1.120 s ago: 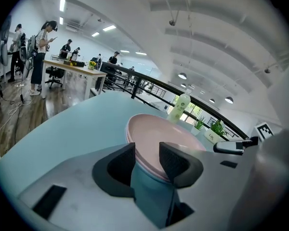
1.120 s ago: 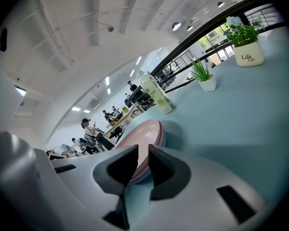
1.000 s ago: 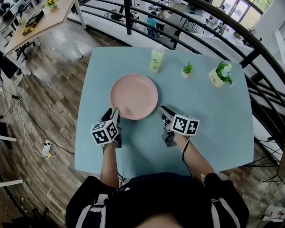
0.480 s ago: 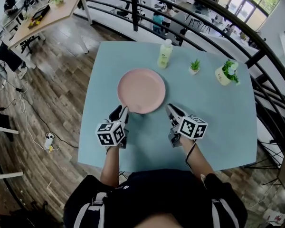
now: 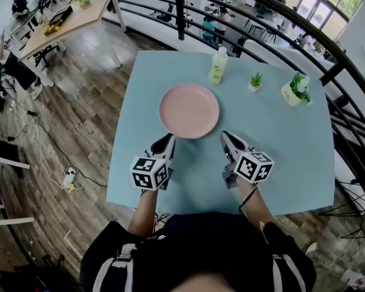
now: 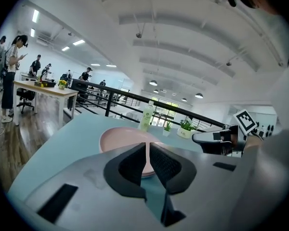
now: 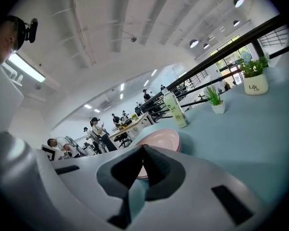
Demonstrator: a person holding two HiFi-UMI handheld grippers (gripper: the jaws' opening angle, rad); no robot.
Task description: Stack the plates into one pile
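Pink plates [image 5: 189, 111] are sitting as one pile on the desk [image 5: 280, 154], and the left gripper [image 5: 166, 141] and right gripper [image 5: 227, 137] are both backing off closed and empty, so stacking's looking done.

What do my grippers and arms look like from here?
The left gripper and right gripper have grey bodies and black jaw pads, and each carries a white cube printed with black square markers. A thin dark cable runs along the right forearm. You wear a black top with white stripes.
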